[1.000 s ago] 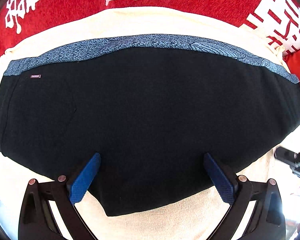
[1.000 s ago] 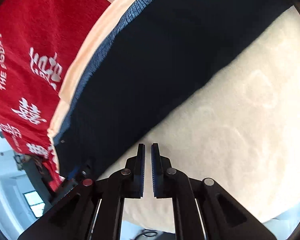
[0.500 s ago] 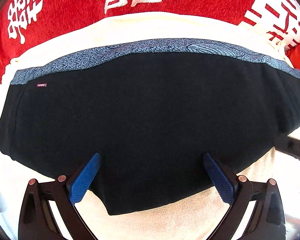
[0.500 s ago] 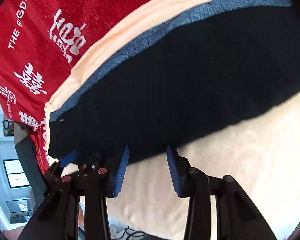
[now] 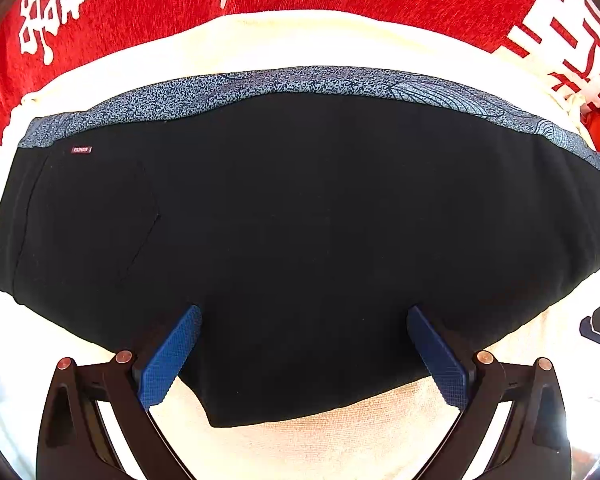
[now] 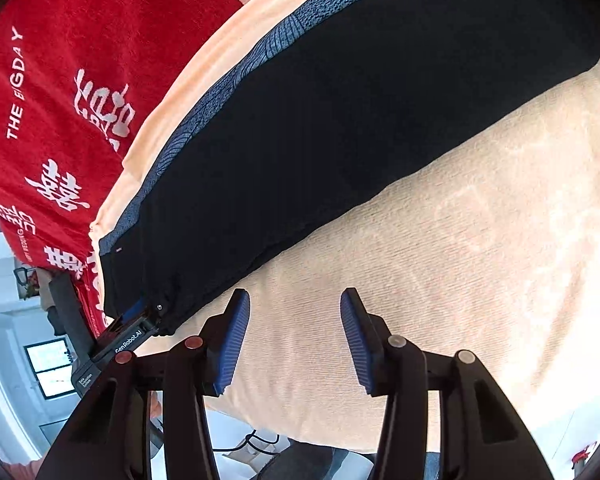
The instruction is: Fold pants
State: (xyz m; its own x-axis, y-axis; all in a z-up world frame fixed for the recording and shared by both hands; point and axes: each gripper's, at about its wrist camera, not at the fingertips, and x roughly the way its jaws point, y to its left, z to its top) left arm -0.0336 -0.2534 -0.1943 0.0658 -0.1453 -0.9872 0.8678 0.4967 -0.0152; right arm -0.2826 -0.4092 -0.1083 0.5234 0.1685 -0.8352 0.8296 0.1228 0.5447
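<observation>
Opening over cream towel (image 6: 440,264), right gripper (image 6: 294,340) faces folded pants (image 6: 340,120).

the folded black knit pants (image 5: 300,232) carry a speckled blue-grey waistband (image 5: 308,84) with fine leaf-line print and a tiny red label (image 5: 81,149). under them lies a cream terry towel (image 6: 440,280), and beyond it a red cloth (image 5: 148,4) with white characters.

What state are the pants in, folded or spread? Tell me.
Folded: the black pants lie as one compact flat block on the cream towel, waistband along one edge, no separate legs showing.
</observation>
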